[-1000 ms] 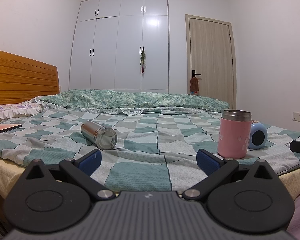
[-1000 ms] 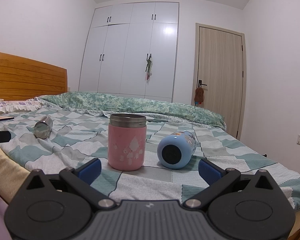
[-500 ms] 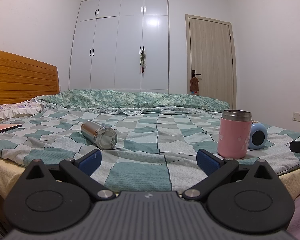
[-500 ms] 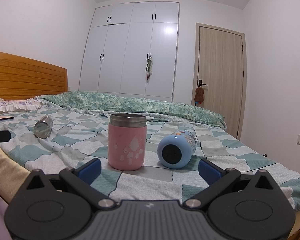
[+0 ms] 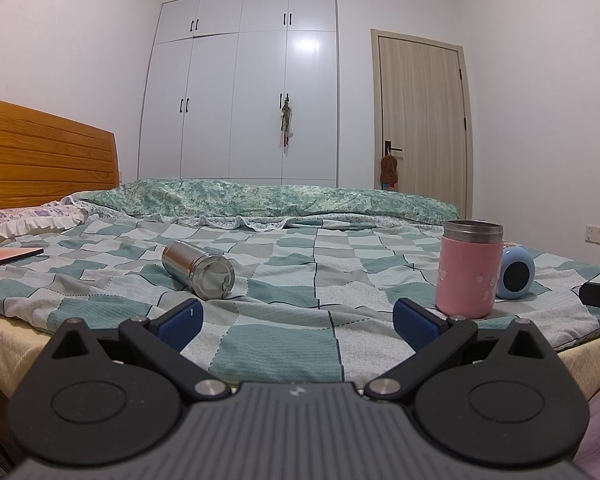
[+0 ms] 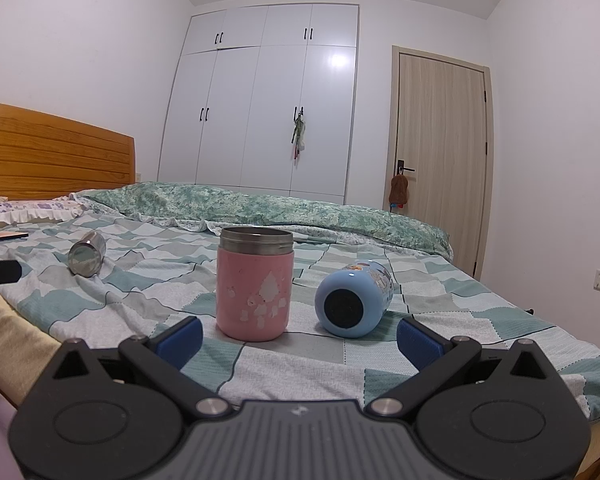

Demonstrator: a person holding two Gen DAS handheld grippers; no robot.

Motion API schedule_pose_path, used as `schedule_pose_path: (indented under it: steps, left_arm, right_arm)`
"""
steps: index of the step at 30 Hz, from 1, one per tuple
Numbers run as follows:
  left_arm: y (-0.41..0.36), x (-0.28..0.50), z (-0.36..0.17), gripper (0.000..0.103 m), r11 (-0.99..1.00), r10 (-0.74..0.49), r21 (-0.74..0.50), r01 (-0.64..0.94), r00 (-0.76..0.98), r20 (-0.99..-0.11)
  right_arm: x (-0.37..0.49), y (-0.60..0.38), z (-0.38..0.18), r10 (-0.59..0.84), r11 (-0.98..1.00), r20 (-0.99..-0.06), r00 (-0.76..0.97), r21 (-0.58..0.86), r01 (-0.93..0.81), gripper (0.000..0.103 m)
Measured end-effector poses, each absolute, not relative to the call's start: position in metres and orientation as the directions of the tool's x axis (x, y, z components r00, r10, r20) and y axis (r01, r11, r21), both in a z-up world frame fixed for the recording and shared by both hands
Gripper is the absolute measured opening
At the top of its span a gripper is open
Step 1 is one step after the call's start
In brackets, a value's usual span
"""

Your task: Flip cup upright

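Observation:
A pink cup [image 6: 254, 284] with a steel rim stands upright on the checked bedspread [image 6: 452, 312]; it also shows in the left wrist view [image 5: 469, 268]. A light-blue cup [image 6: 354, 300] lies on its side right of it, base toward me, also seen in the left wrist view [image 5: 515, 274]. A steel cup [image 5: 198, 264] lies on its side at the left, small in the right wrist view [image 6: 86, 254]. My left gripper [image 5: 296, 322] is open and empty at the bed's near edge. My right gripper [image 6: 298, 336] is open and empty, just in front of the pink and blue cups.
A wooden headboard [image 5: 44, 156] and pillow [image 5: 28, 216] are at the left. A folded green quilt [image 5: 268, 200] lies along the far side. A flat reddish item [image 5: 8, 257] lies at the far left. White wardrobe [image 5: 244, 92] and door [image 5: 422, 120] stand behind.

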State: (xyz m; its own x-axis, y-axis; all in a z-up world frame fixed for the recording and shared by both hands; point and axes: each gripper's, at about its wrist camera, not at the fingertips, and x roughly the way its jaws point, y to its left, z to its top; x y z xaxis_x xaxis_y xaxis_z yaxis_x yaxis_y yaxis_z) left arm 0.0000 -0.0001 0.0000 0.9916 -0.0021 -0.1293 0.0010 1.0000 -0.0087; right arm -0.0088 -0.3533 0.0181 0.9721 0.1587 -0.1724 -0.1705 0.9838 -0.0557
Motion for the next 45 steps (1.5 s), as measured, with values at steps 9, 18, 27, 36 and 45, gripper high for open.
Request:
schedule_pose_path:
  steps: [9, 18, 27, 36, 45]
  left_arm:
    - [0.0000, 0.0000, 0.0000, 0.103, 1.000, -0.002, -0.009, 0.001, 0.992, -0.129]
    - [0.0001, 0.0000, 0.0000, 0.103, 1.000, -0.002, -0.009, 0.001, 0.992, -0.129]
    - [0.0000, -0.0001, 0.0000, 0.103, 1.000, -0.002, -0.010, 0.001, 0.992, -0.129]
    - [0.0001, -0.0001, 0.0000, 0.103, 1.000, -0.002, -0.010, 0.001, 0.992, -0.128]
    - [0.0026, 0.0031, 0.0042, 0.103, 0.999, 0.007, -0.038, -0.013, 0.990, -0.144]
  right_arm:
    - [-0.0088, -0.3531, 0.0181, 0.158, 0.984, -0.173, 0.972, -0.056, -0.170, 0.103]
    - [-0.0086, -0.3530, 0.0181, 0.158, 0.984, -0.173, 0.972, -0.057, -0.170, 0.103]
    - [-0.0084, -0.3530, 0.0181, 0.159, 0.984, -0.173, 0.972, -0.057, -0.171, 0.103]
    - [-0.0086, -0.3530, 0.0181, 0.158, 0.984, -0.173, 0.972, -0.057, -0.170, 0.103]
    - [-0.0071, -0.3497, 0.0215, 0.207, 0.973, -0.180, 0.962, -0.060, -0.221, 0.103]
